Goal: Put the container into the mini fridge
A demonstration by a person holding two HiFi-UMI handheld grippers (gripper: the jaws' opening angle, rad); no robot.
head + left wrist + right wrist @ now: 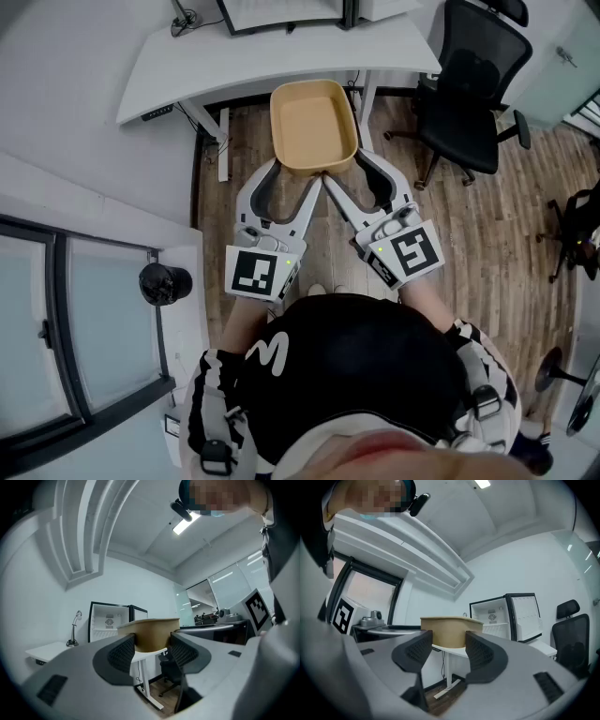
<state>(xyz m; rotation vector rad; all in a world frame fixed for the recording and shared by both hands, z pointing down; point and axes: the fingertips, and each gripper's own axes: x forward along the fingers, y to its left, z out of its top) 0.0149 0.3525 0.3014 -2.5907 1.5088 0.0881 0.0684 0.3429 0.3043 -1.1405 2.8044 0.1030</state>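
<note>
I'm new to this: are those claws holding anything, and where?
The tan container, by its near end: left gripper on its left corner, right gripper on its right.

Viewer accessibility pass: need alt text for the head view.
Seen from above: a person holds a tan container over a wood floor, the left hand-held gripper and right hand-held gripper each clamped on its near edge. A white desk and black office chair stand beyond.
</note>
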